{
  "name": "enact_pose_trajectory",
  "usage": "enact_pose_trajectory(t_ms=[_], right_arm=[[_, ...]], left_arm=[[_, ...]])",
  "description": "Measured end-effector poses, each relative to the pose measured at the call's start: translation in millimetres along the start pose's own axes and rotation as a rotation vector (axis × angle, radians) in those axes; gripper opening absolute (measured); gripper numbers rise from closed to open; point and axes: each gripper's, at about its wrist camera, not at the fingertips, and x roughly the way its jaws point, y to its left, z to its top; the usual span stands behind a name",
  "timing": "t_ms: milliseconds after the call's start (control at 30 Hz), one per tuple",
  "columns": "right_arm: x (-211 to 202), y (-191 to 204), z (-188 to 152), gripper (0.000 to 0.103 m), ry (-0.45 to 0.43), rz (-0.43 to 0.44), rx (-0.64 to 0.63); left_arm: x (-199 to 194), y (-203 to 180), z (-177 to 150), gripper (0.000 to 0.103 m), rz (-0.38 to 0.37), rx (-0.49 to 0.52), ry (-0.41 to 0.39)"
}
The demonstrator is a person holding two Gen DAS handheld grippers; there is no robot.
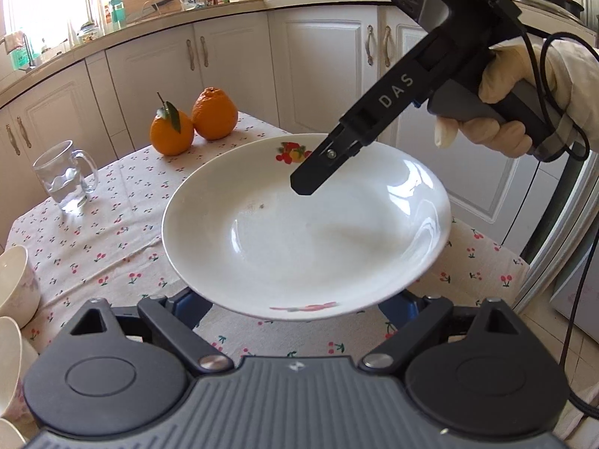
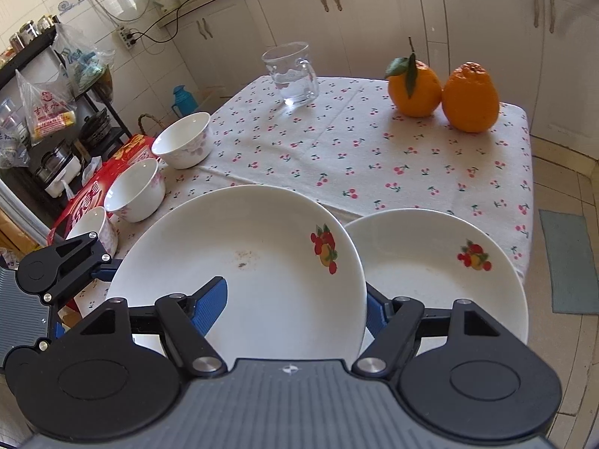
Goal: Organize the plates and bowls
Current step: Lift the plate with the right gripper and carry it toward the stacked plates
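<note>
Two white plates are in play: the lifted plate (image 2: 239,262) hangs tilted above the table (image 2: 374,157), partly over the second plate (image 2: 430,273) lying flat on the cloth. Its rim sits in the right gripper (image 2: 295,303), one blue pad over the inner face, the other behind; the jaws are partly closed on it. Whether the left gripper (image 1: 295,305) presses the near rim I cannot tell; its jaws stand wide. Glazed ceramic is likely stiff, slick and breakable, so grip the rim squarely. Three bowls (image 2: 183,140) wait along the left edge.
</note>
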Motion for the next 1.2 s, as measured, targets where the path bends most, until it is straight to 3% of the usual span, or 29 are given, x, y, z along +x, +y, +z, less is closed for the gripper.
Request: enact_pose_trajectory(t_ms=[633, 1200], right_arm=[[-1, -57, -12, 0.079, -0.029, -0.051, 0.106], [1, -77, -21, 0.079, -0.032, -0.070, 0.143]], left_arm=[[49, -3, 25, 0.094, -0.058, 0.052, 0.036], [65, -4, 35, 0.094, -0.077, 0.094, 0.064]])
